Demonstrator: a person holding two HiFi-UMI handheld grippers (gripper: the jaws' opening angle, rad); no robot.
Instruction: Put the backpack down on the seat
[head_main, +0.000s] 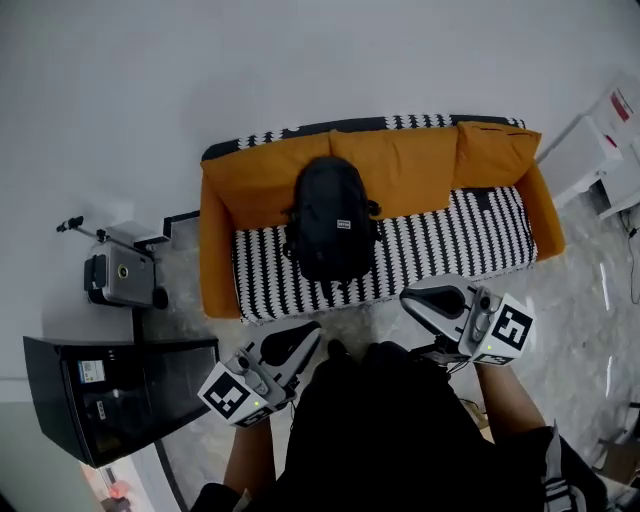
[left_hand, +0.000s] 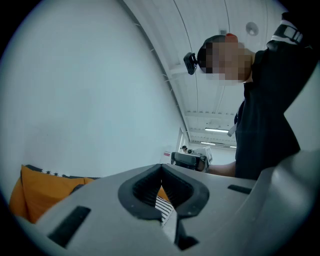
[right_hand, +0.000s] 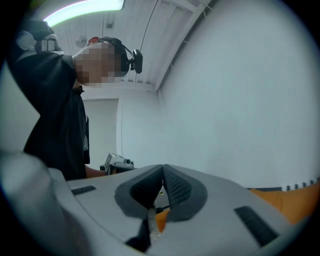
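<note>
Left gripper (left_hand: 161, 172) jaws together, empty; orange sofa cushion (left_hand: 37, 197) behind, lower left.

Backpack (head_main: 332, 230) blocks seat (head_main: 470, 238) left, right free

A: What carries the load?
B: A sofa (head_main: 215, 250), with orange arms and orange back cushions (head_main: 410, 170). The seat (head_main: 450, 240) is striped black and white. It stands on a pale mottled floor (head_main: 590, 290).

A: What is on the seat?
B: One black backpack (head_main: 332, 230), on the left half. Its top is against the back cushions and its bottom points toward the front edge, stopping short of it.

A: And on the floor round it?
B: Off the sofa's left end there is a grey device (head_main: 120, 280), with a black cabinet (head_main: 120, 395) nearer the front. Off the right end there are white boxes (head_main: 590, 150), apart from the sofa.
</note>
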